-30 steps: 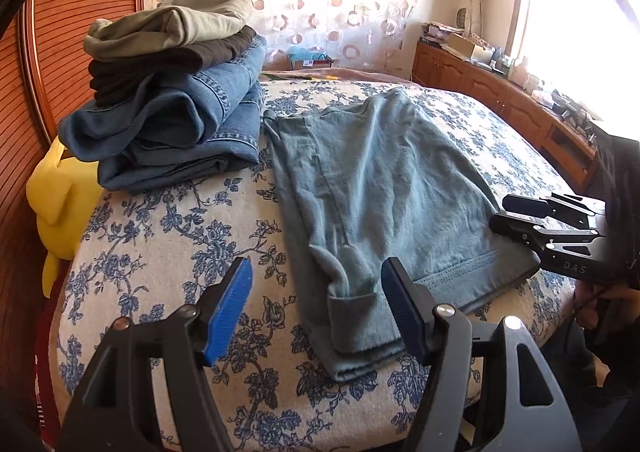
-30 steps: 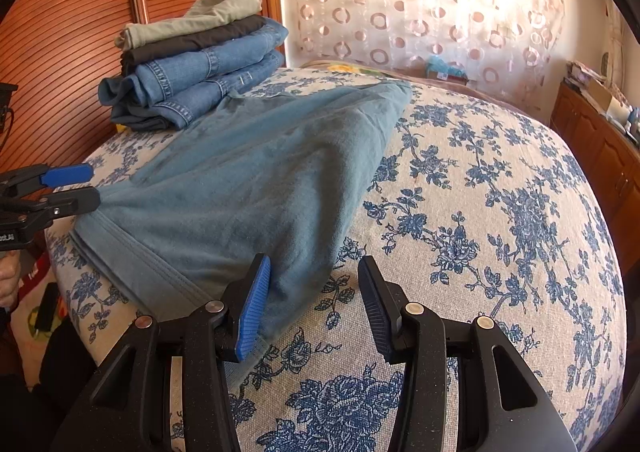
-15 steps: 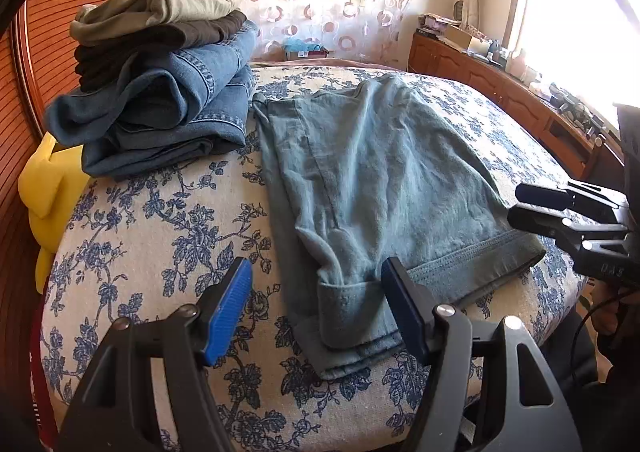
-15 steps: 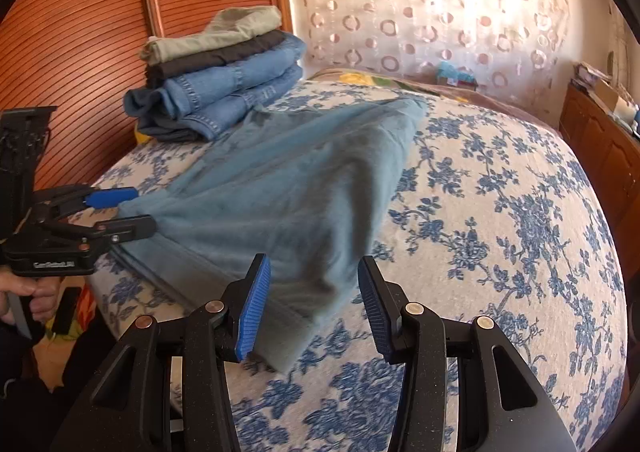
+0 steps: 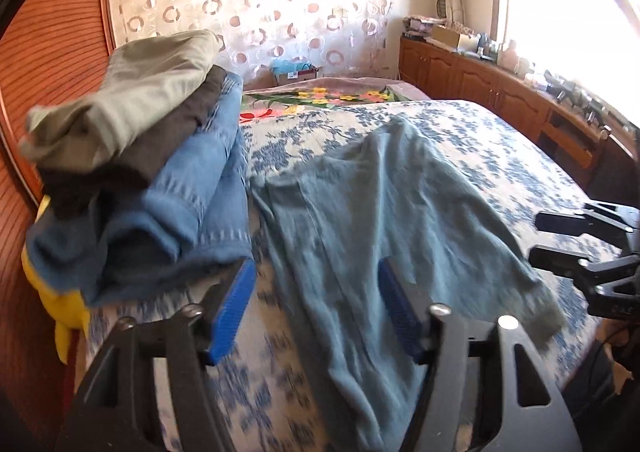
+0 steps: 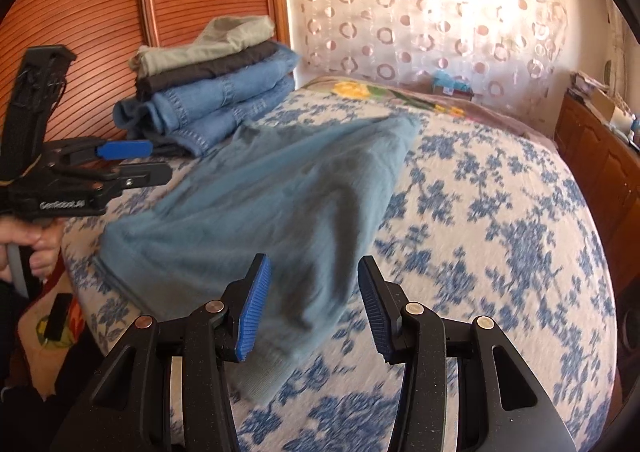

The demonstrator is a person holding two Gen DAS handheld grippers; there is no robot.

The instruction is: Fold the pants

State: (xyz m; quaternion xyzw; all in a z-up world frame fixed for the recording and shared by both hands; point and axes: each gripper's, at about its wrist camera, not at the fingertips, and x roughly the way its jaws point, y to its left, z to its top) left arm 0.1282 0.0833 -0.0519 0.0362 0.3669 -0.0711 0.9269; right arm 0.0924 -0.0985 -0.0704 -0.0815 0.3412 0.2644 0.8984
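Observation:
Teal-blue pants [image 5: 380, 219] lie flat on the floral bedspread, legs reaching toward the far end; they also show in the right wrist view [image 6: 280, 203]. My left gripper [image 5: 316, 312] is open and empty, low over the near left part of the pants, one pad over the bedspread and one over the cloth. My right gripper [image 6: 310, 308] is open and empty, over the near right corner of the pants. Each gripper shows in the other's view, the left [image 6: 136, 161] and the right [image 5: 560, 236], both with jaws apart.
A stack of folded jeans and trousers [image 5: 140, 179] sits on the bed's left, close to the pants' left edge, also in the right wrist view [image 6: 216, 91]. A yellow toy [image 5: 68, 308] hangs at the bed's left edge. A wooden cabinet [image 5: 500, 91] lines the right wall.
Both grippers have moved forward over the bed toward the pants and the folded stack; the view is blurred by motion. Both stay open and empty. The pants have not moved.

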